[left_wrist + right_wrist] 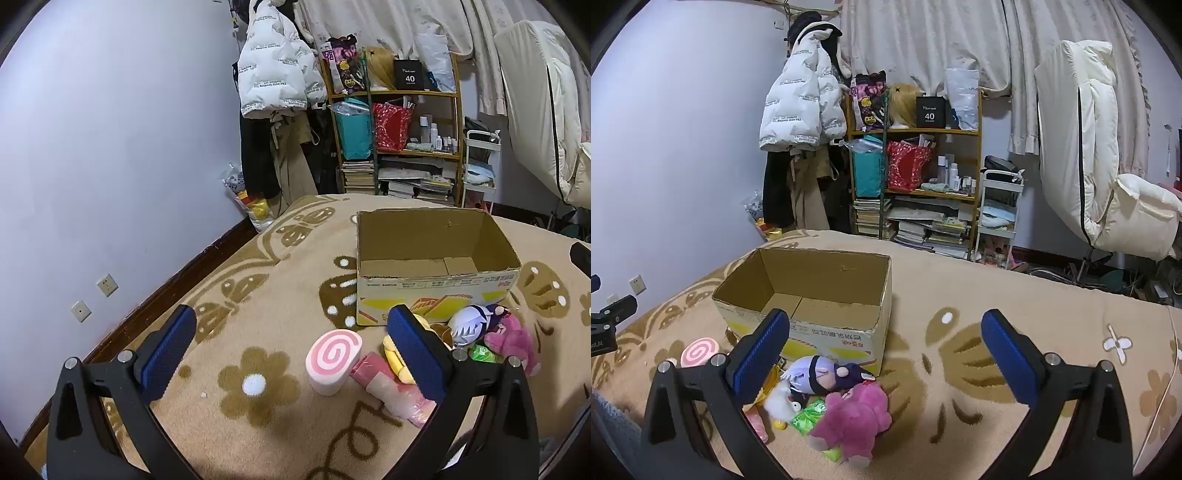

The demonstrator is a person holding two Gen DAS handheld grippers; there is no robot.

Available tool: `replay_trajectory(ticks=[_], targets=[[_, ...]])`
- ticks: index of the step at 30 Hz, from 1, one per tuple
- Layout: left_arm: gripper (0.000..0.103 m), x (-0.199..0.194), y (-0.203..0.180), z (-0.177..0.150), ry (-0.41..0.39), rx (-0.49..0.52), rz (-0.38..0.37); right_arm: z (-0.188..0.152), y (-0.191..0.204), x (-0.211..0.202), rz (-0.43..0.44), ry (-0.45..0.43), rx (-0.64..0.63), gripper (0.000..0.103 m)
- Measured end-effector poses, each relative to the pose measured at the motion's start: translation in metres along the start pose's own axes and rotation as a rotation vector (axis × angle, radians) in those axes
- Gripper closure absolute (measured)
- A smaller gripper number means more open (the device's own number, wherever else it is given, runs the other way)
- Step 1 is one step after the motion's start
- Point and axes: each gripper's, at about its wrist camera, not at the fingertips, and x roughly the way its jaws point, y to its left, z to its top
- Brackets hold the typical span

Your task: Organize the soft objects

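Setting: a patterned blanket (258, 295) on a bed carries an open cardboard box (436, 240) and a cluster of soft toys before its near wall.
Box: interior bare; open side up; long axis runs left to right across the left wrist view.
Toys: a pink swirl roll cushion (333, 360) lies apart at the left of the cluster, spiral end face turned toward the left wrist camera, long axis pointing away from it; beside it a pink wrapped cushion (391, 393), a yellow plush (397, 363), a lavender-haired doll (820, 374) lying on its side, a magenta plush (855, 415), a white plush (783, 402) and a green packet (809, 415).
Left claw (291, 354): fingers wide apart, holding nothing, raised above the blanket, the swirl roll between its finger lines.
Right claw (884, 358): fingers wide apart, empty, raised near the doll and magenta plush.
Step in hand: judged the outset; no toy boxed yet.
Next move: likely lower one claw over a toy, close gently across its short axis, then lift it over the box rim.
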Motion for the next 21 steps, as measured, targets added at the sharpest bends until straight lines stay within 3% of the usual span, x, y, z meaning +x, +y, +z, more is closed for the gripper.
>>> replay_trajectory(ticks=[21], targets=[[0.001,-0.0015,-0.0013,-0.0011,-0.01,0.008,0.001,0.0006,0.0003,-0.0004,0.009,0.001,0.001,0.0]])
